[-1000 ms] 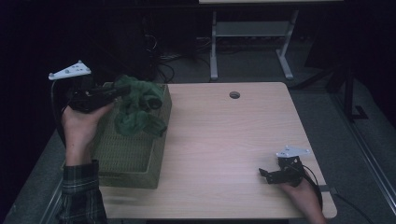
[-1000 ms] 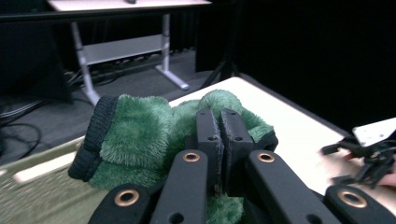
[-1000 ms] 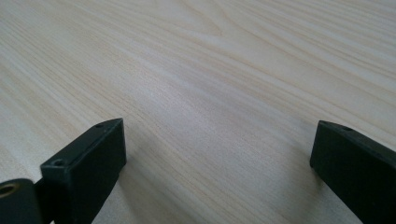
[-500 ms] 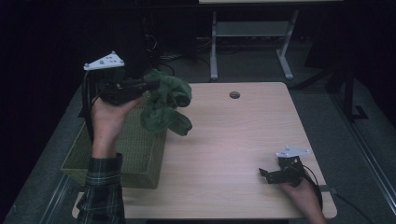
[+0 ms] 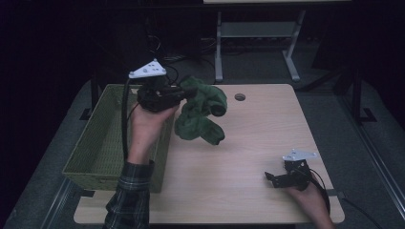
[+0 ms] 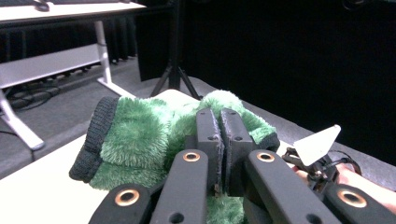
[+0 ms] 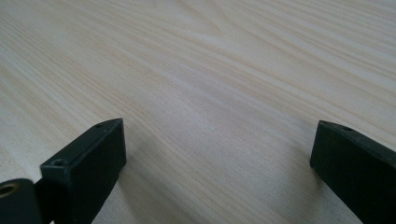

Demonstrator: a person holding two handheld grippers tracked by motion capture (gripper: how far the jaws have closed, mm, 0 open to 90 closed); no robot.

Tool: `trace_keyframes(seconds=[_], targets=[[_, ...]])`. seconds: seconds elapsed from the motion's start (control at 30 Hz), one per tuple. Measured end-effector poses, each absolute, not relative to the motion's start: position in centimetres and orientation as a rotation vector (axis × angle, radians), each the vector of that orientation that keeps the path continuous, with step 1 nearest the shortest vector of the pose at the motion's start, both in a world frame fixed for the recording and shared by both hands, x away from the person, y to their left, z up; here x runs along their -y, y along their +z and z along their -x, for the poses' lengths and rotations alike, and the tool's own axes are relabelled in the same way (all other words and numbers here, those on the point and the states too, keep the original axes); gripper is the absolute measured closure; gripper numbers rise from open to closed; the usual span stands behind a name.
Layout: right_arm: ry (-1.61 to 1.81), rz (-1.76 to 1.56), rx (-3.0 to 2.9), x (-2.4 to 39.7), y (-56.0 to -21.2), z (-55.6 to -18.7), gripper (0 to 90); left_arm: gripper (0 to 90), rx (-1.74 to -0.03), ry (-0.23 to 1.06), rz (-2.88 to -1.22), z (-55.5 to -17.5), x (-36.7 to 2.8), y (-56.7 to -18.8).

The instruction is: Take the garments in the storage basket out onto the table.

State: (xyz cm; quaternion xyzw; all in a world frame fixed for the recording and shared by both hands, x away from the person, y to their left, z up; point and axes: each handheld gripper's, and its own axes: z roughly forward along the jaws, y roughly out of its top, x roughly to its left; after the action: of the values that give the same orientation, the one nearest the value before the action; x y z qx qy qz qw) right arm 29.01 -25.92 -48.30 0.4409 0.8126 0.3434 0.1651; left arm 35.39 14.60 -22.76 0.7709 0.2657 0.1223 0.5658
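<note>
Left tool (image 5: 184, 93) raised, jaws clamped (right tool (image 5: 276, 178) low, agape)

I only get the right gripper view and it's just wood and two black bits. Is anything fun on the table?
Observer: Yes, the left gripper is holding up a fuzzy green sock above the table.
Operator: Is it squeezing it hard?
Observer: Its jaws are closed tight on the green fuzz, seen in the left gripper view.
Operator: Where did the sock live?
Observer: I can't say for sure, but a green woven basket sits at the table's left side, right beside the sock.
Operator: And my gripper?
Observer: The right gripper rests open near the table's front right corner.
</note>
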Motion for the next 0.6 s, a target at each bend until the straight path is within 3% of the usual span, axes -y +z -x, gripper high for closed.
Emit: trace_keyframes(seconds=[0.6], targets=[[0.978, -1.255, -2.315, 25.9, -48.3, -29.0, 3.2, 88.1, -0.620, 0.139, -1.838, -35.8, -7.9, -29.2]])
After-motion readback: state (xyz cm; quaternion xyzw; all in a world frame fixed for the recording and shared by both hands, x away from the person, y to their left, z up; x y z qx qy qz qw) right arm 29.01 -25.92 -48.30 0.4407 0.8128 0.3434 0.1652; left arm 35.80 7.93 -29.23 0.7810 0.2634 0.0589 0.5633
